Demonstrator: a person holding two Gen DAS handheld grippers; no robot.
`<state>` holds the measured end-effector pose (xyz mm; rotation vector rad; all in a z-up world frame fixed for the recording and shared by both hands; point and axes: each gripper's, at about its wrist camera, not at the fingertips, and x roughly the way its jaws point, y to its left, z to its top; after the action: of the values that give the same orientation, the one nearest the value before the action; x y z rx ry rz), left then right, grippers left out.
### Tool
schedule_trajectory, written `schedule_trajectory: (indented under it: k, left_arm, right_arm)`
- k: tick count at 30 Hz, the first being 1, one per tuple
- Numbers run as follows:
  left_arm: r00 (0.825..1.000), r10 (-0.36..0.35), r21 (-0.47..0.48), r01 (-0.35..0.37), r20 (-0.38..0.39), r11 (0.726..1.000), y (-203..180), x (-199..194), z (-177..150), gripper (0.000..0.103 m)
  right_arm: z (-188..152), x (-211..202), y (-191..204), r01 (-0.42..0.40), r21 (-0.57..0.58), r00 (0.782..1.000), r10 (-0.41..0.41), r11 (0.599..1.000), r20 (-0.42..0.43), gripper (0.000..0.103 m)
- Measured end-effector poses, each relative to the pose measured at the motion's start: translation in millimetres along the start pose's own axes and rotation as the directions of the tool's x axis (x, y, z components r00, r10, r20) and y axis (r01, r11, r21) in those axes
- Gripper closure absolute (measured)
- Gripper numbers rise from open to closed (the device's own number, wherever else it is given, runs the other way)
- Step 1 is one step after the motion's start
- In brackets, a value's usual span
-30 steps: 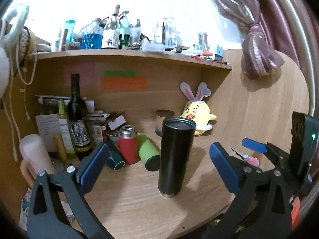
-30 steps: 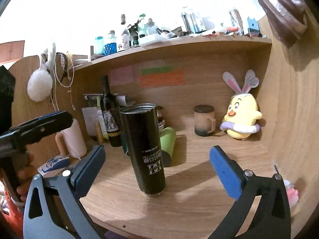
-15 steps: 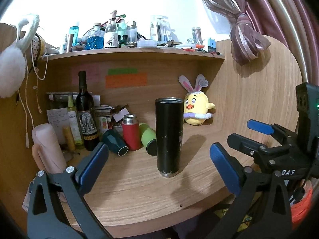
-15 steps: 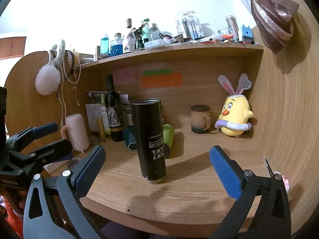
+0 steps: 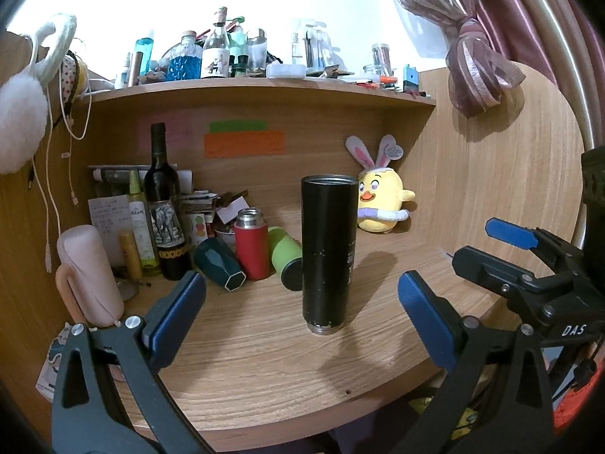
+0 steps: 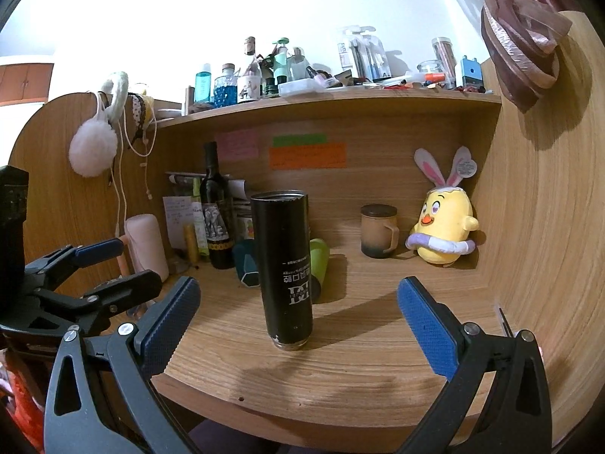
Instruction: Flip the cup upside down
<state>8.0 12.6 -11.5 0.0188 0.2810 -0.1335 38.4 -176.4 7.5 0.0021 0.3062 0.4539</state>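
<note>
**Two grippers standing off, tumbler inverted on the desk**

Left gripper (image 5: 302, 314): jaws spread wide, nothing between the blue pads (image 5: 174, 319); held back from the desk (image 5: 264, 359) edge and aimed at the tumbler.

Right gripper (image 6: 298, 314): likewise wide apart and empty, also short of the desk front, level with the tumbler's lower half. Each tool shows at the edge of the other's view, so the two flank the same target from either side.

Black steel tumbler (image 6: 285, 268): upright and free-standing near the desk's front centre, well clear of both grippers. Its printed lettering reads inverted and a threaded metal collar meets the wood, so it probably rests mouth-down; on that reading the flip is done and the wide stand-off suits a release.

Behind it, against the back: green cup (image 5: 285, 261) lying on its side, red flask (image 5: 251, 247), dark teal cup (image 5: 221, 268) tipped over, wine bottle (image 5: 164, 208), pink cylinder (image 5: 89, 272).

Right rear: glazed mug (image 6: 379, 230) and yellow chick plush (image 6: 444, 227), apart from the working area.
</note>
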Motion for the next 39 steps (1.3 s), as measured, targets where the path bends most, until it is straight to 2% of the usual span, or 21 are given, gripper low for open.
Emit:
schedule_trajectory:
  k: [39]
  left_arm:
    - [1.000,-0.009,-0.019,0.009,-0.008,1.000,0.6,4.0,-2.5,0.000]
  right_arm:
    - [-2.6,1.6,-1.6,0.003,0.017,1.000,-0.002,1.000,-0.009,0.000]
